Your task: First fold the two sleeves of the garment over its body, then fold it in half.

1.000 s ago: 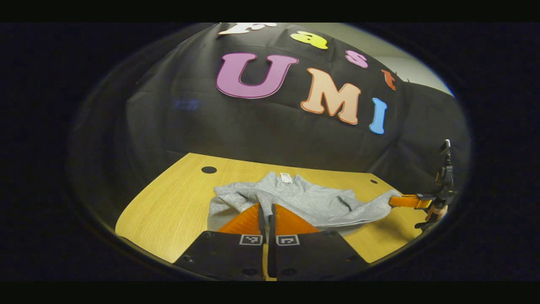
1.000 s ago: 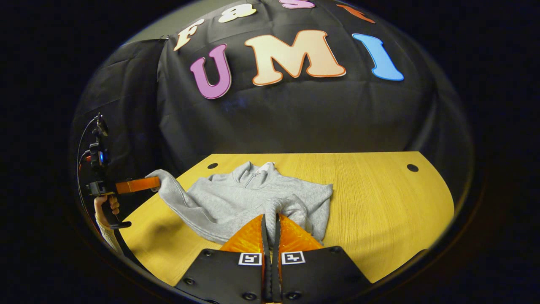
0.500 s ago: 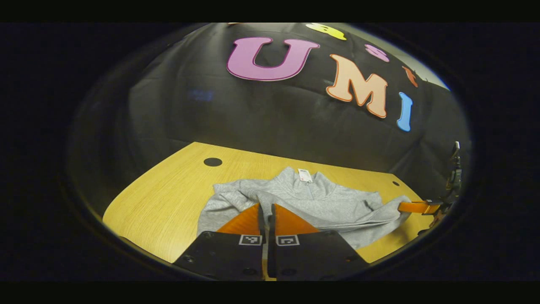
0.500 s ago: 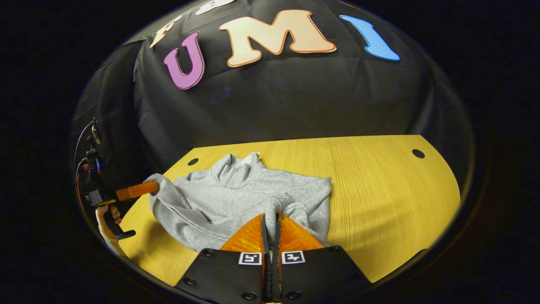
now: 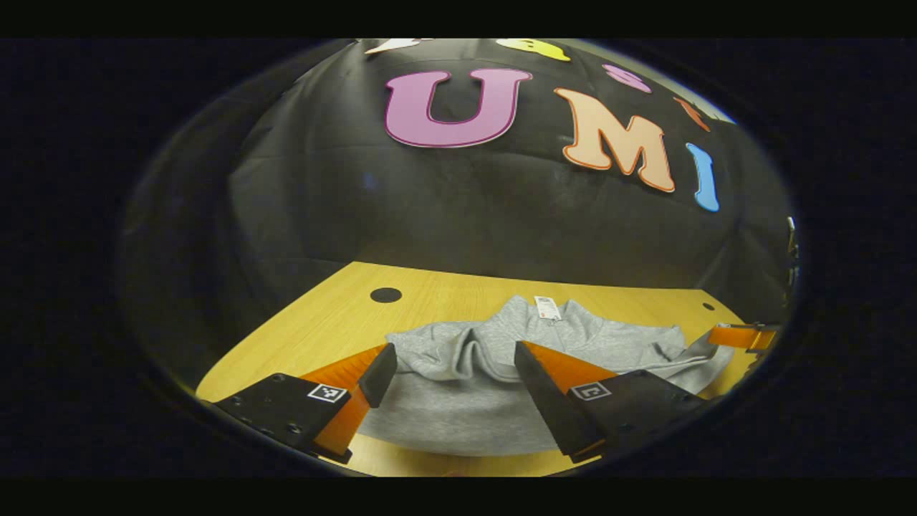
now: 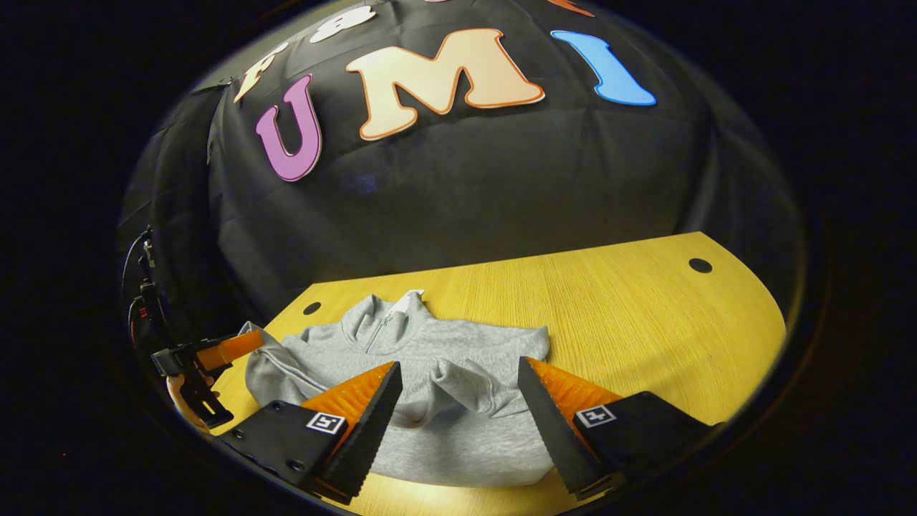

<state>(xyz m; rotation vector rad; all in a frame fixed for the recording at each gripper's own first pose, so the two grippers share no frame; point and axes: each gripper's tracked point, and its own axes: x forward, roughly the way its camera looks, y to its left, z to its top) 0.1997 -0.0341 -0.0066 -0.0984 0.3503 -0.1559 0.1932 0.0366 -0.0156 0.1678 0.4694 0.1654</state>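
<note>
The right gripper view is showing the grey garment (image 6: 437,380) lying on the yellow desk (image 6: 645,315), right in front of the right gripper (image 6: 458,376) and a bit under it. The right gripper is standing wide open with nothing between its two orange fingers (image 6: 559,387). A bunched fold of a sleeve (image 6: 466,380) is lying in the gap between them, not pinched. The collar (image 6: 380,326) with its zip is sitting farther away, up and to the left of the gripper. Far off to the left, the left gripper (image 6: 215,351) is sitting by the edge of the garment, and a hand (image 6: 186,390) is holding it.

In the left gripper view, the garment (image 5: 458,387) is also lying just ahead of the left gripper (image 5: 451,358). This gripper is wide open too and is holding nothing. A white tag (image 5: 548,308) is showing at the collar beyond it. The orange fingers of the right gripper (image 5: 738,335) are showing far to the right, by the garment's edge.
</note>
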